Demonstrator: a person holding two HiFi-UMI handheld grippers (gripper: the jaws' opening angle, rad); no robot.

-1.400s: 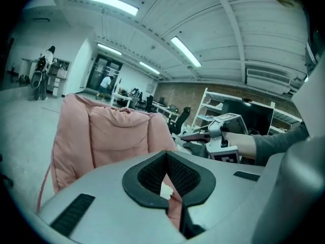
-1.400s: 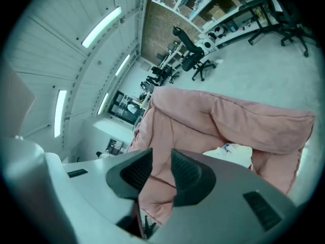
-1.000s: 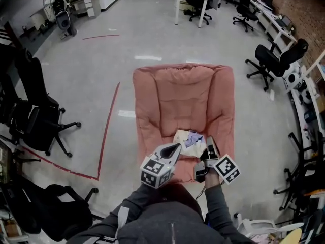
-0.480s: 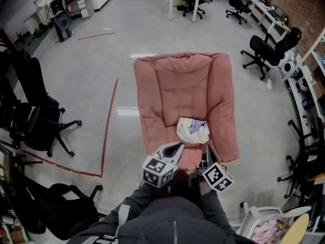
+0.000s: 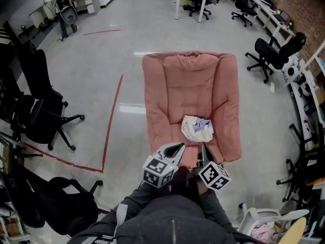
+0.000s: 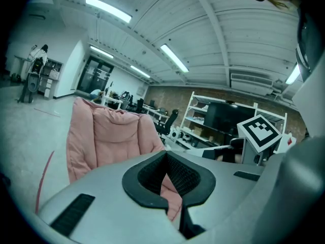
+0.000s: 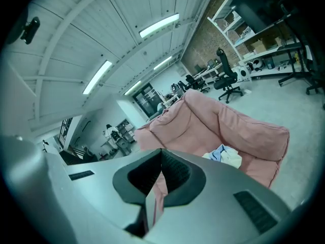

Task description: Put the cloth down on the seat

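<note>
– Pink padded seat point(image 5: 190, 85): state its position.
– It stands on the grey floor point(image 5: 101, 60) directly ahead of the person, backrest away from them and front edge nearest them. A red tape line point(image 5: 109, 121) runs along the floor on its left. Black office chairs point(image 5: 38, 111) stand well apart from it at the left and at the upper right.

– Locate the cloth point(image 5: 197, 128).
– It lies crumpled on the seat cushion, in the front half, slightly right of centre. It is pale cream with a light blue part on top. The right gripper view shows the cloth point(image 7: 226, 155) resting on the pink cushion point(image 7: 223, 123) beyond the jaws. Nothing touches it.

– Report the left gripper point(image 5: 175, 149).
– It is held just above the front edge of the seat, close to the person's body. In the left gripper view, the jaws of the left gripper point(image 6: 166, 156) meet at the tips with nothing between them. The seat point(image 6: 109, 136) shows beyond them.

– Report the right gripper point(image 5: 203, 154).
– It is held just beside the left one, its marker cube point(image 5: 213, 176) facing up. In its own view, the jaws of the right gripper point(image 7: 161, 152) are together and empty. Both grippers are clear of the cloth, which lies farther up the cushion.
</note>
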